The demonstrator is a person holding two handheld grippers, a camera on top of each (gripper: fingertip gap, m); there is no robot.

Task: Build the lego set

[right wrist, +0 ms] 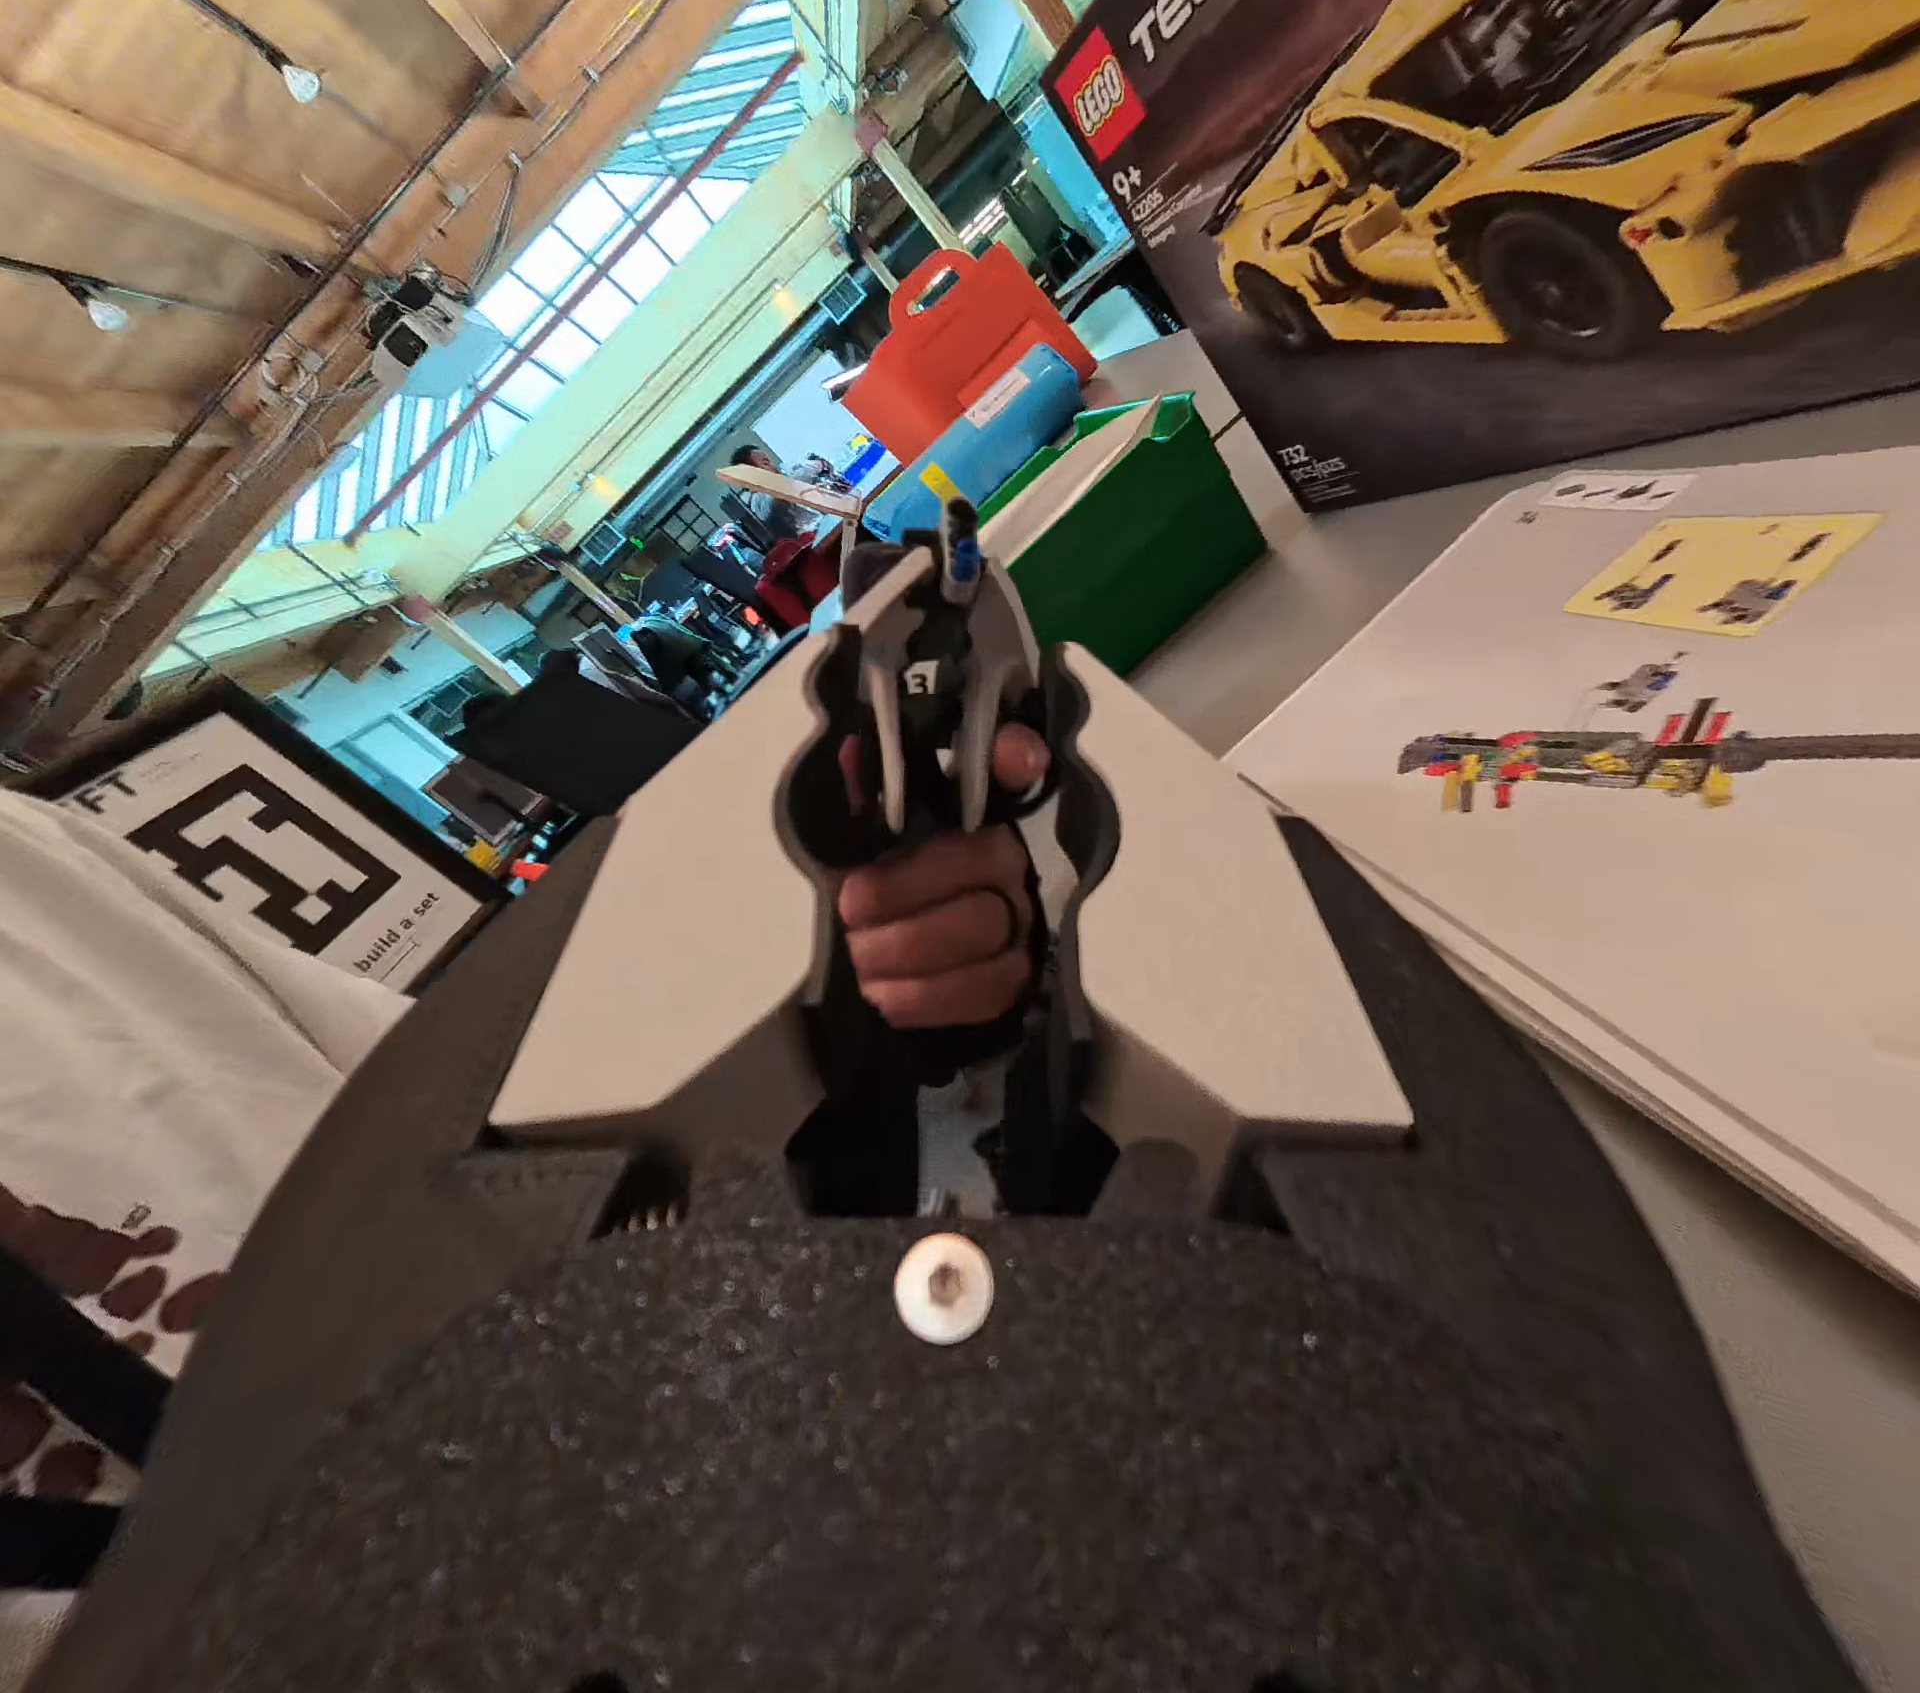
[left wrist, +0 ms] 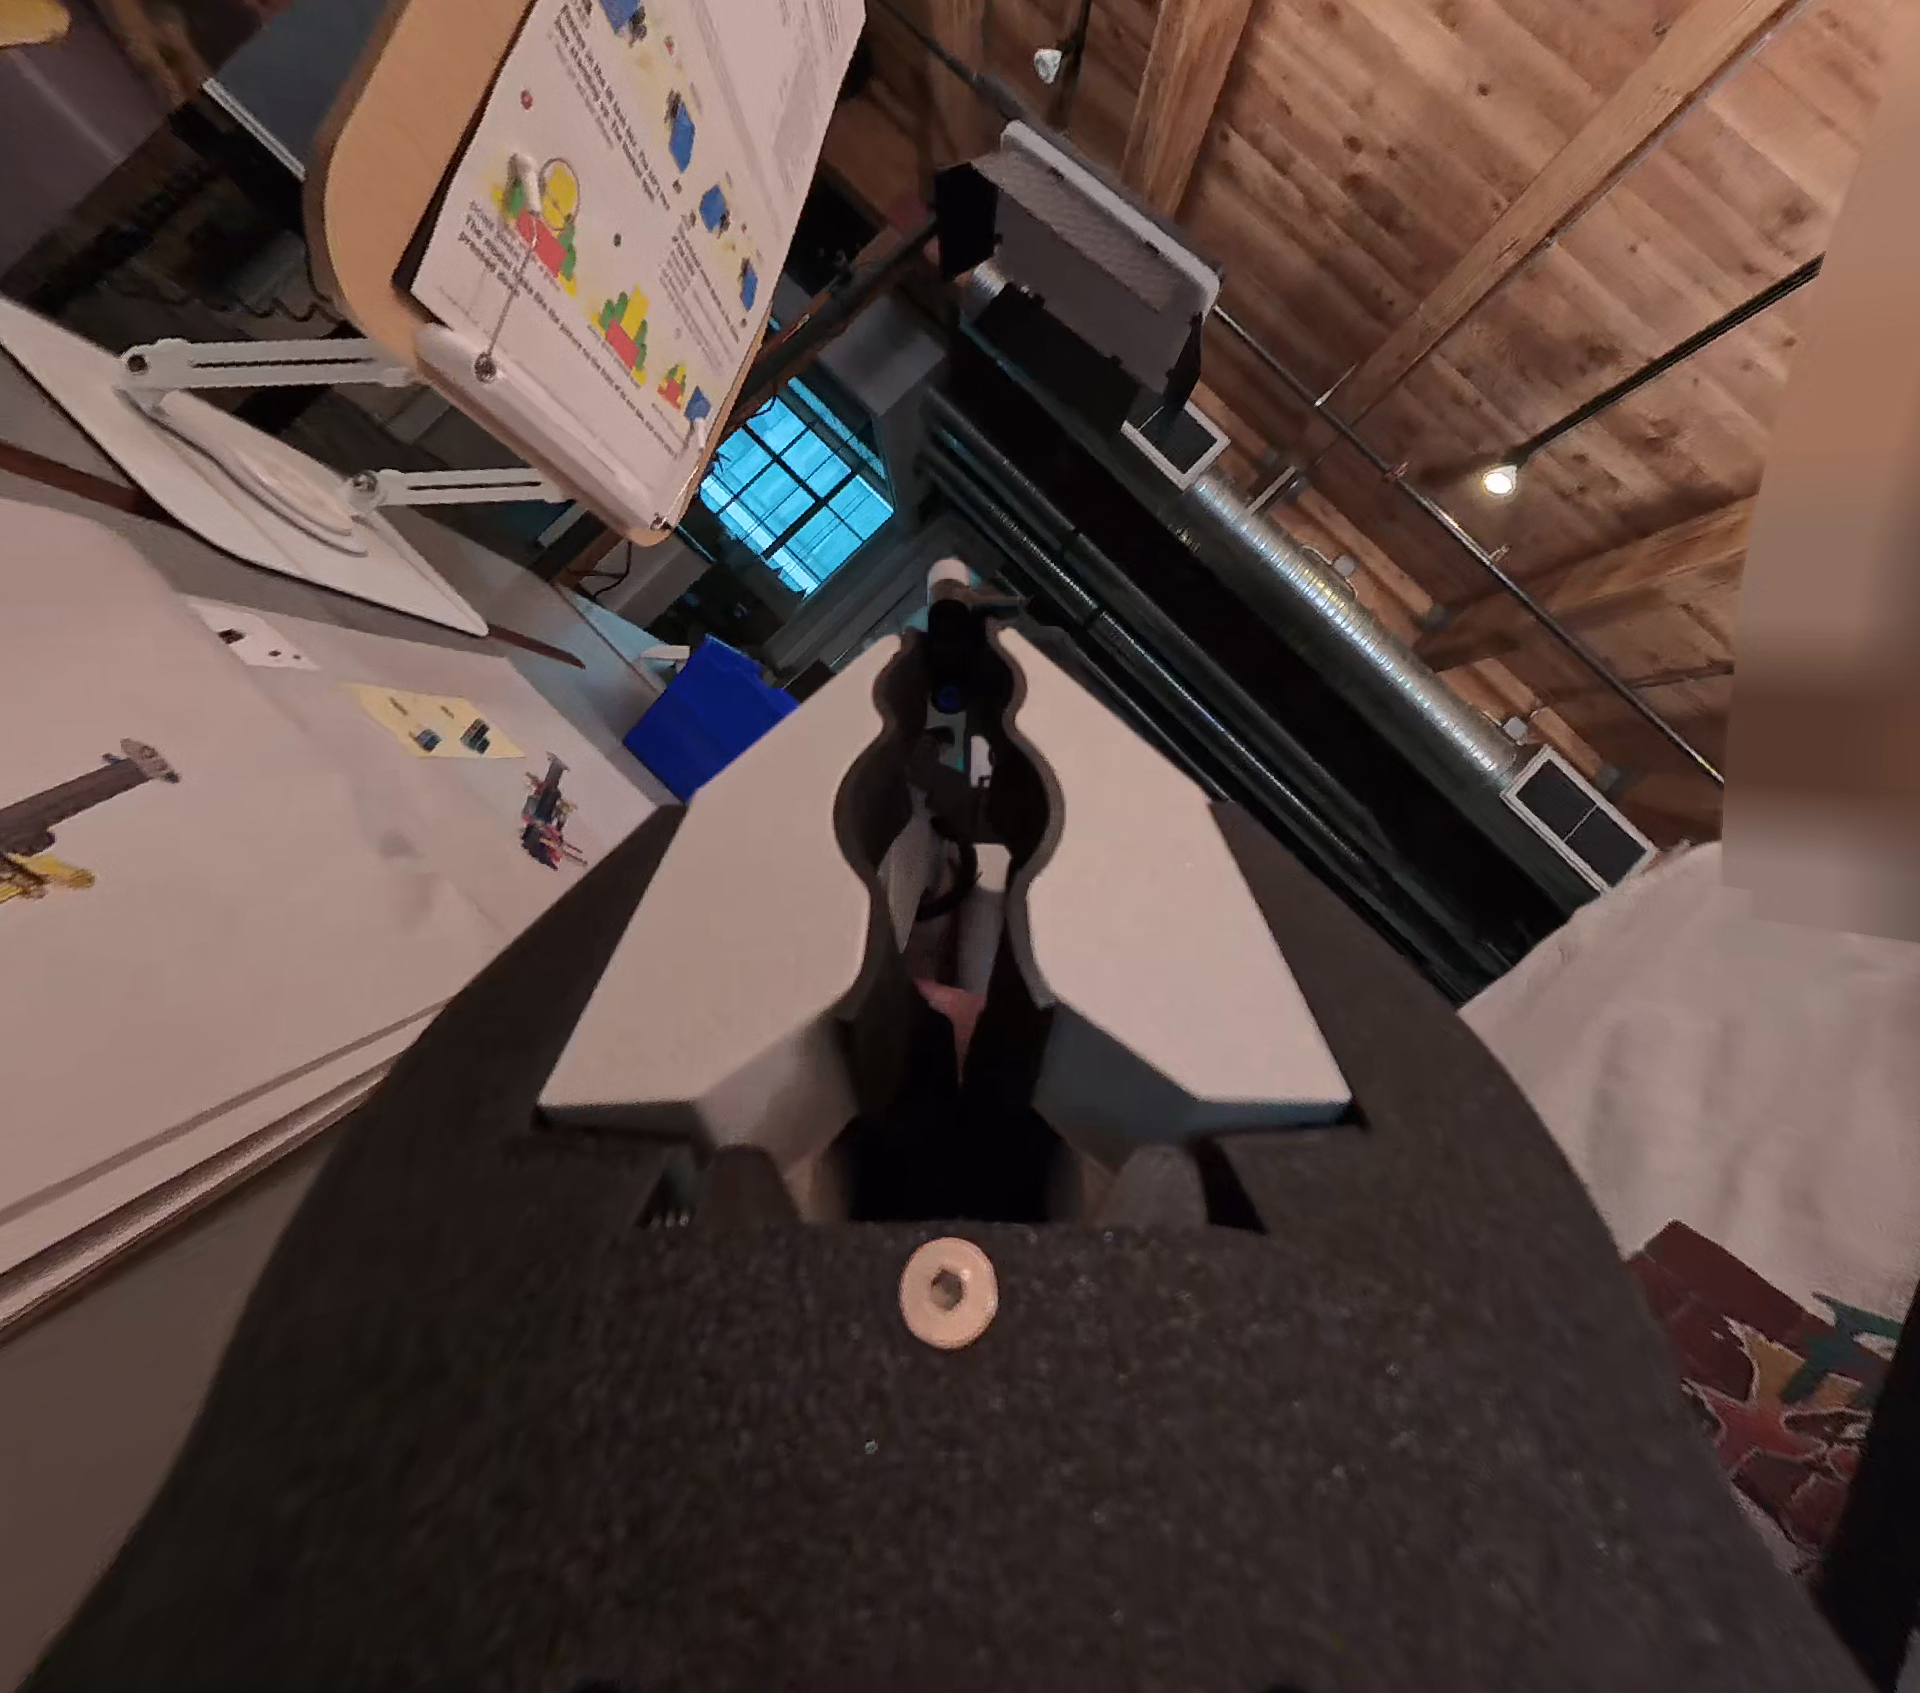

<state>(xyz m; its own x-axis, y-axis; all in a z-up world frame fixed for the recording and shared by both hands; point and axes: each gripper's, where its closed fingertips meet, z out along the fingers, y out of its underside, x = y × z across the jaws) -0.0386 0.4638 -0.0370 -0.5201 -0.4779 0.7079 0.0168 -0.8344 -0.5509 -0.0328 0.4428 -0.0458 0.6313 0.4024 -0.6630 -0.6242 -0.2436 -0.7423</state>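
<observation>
My two grippers point at each other, tip to tip, raised above the table. In the left wrist view my left gripper (left wrist: 954, 644) is nearly closed on a small dark lego piece (left wrist: 949, 627) with a blue pin. In the right wrist view my right gripper (right wrist: 956, 578) is closed to a narrow gap around the same piece (right wrist: 958, 547), which sticks up at its tips. Behind it are the left gripper's pale fingers (right wrist: 883, 708) and the hand (right wrist: 935, 947) holding it. How the piece sits between the pads is hidden.
An open instruction booklet (right wrist: 1558, 760) lies on the table and also shows in the left wrist view (left wrist: 208, 864). The lego box (right wrist: 1507, 137) stands behind it, with a green bin (right wrist: 1132, 542) beside it. A blue bin (left wrist: 707, 718) and a stand holding an instruction sheet (left wrist: 644, 137) are farther off. Both grippers' tips are close together, under 4 cm apart.
</observation>
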